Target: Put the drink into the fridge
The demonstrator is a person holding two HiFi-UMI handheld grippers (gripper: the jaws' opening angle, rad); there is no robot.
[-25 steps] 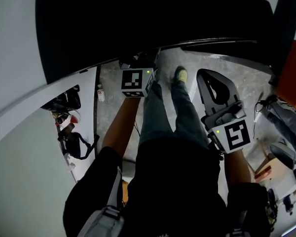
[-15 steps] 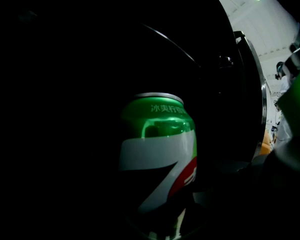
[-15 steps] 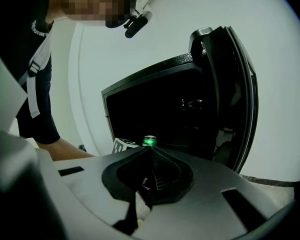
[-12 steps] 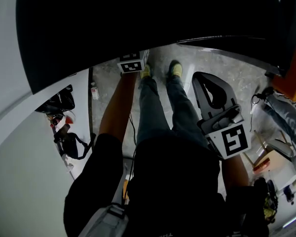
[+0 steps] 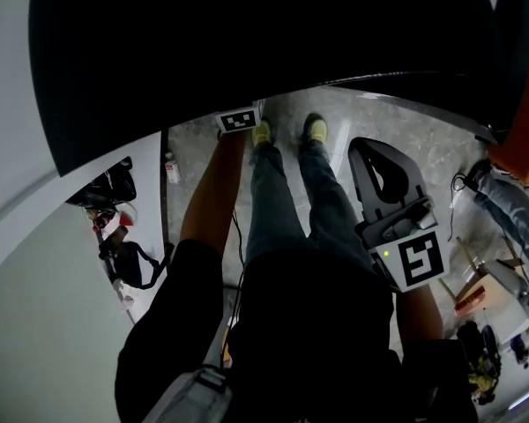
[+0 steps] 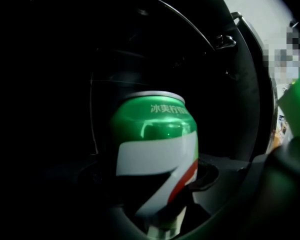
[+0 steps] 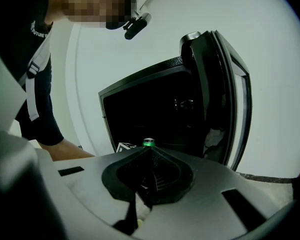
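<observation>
Can in fridge
Green can [image 6: 155, 144] is gripped by left tongs [image 6: 151, 181] inside dark fridge [image 7: 150, 111]; right tongs [image 7: 150, 159] are closed, empty.

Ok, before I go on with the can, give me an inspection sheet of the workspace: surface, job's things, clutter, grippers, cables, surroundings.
Surface: grey stone floor; any shelf inside the fridge is too dark to make out.
Job's things: green can at the mouth of the dark fridge; its door stands open.
Clutter: small bottle and dark bags on the floor at the left; boxes at the right.
Grippers: left gripper shut on the can; right gripper shut, empty, outside the fridge.
Cables: thin cable on the floor by the person's left leg.
Surroundings: white wall behind the fridge.
</observation>
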